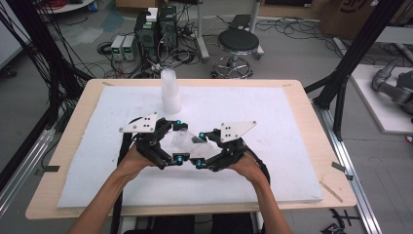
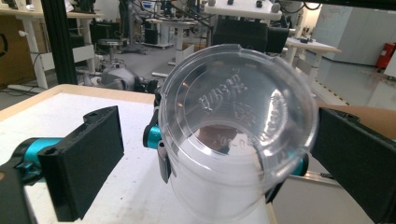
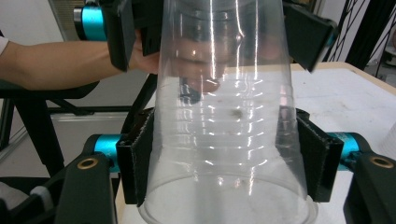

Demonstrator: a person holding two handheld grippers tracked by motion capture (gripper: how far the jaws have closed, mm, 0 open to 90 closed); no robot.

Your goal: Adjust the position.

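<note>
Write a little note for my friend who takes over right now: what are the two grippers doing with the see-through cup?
Right gripper: shut on the clear cup, pads pressing both sides near its wide rim.
Left gripper: open, jaws standing on either side of the cup's base end without touching it.
Things: the cup is held on its side above the white mat, between both grippers. A stack of cups stands upright at the mat's far edge.
Done: the cup sits in the right gripper's hold.
Left: probably placing this cup; where, I cannot tell.
</note>
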